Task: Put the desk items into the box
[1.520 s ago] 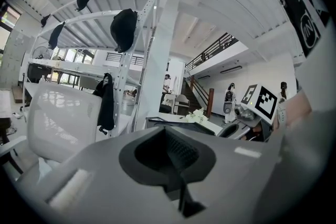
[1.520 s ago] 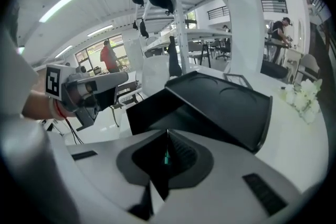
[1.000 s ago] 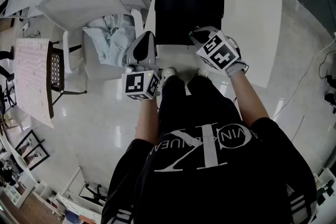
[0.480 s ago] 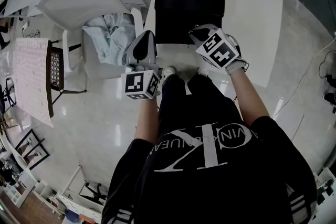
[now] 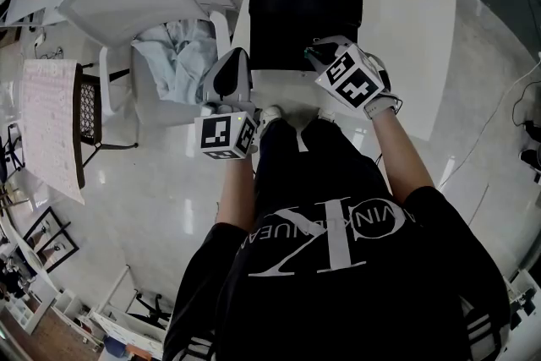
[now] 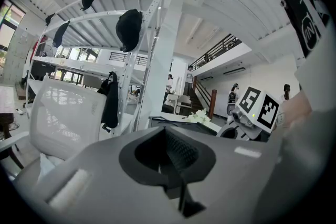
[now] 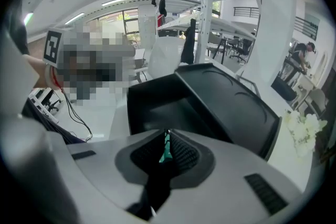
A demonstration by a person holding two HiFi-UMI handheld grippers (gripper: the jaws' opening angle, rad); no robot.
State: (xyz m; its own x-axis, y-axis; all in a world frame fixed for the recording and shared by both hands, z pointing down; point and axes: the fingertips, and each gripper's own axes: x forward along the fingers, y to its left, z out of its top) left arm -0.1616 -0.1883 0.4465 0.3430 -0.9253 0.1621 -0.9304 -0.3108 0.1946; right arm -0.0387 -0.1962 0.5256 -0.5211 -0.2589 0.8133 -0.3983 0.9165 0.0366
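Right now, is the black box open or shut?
Open. The right gripper view looks into the hollow black box, and its lid stands tilted up beside it.

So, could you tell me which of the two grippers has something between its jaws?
The right gripper: its jaws are shut on a small green item. The left gripper has its jaws together with nothing between them.

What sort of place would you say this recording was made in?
Probably an open-plan office or workshop: a white desk bearing a black box, a white chair on a glossy floor, and tall white racks with a staircase beyond.
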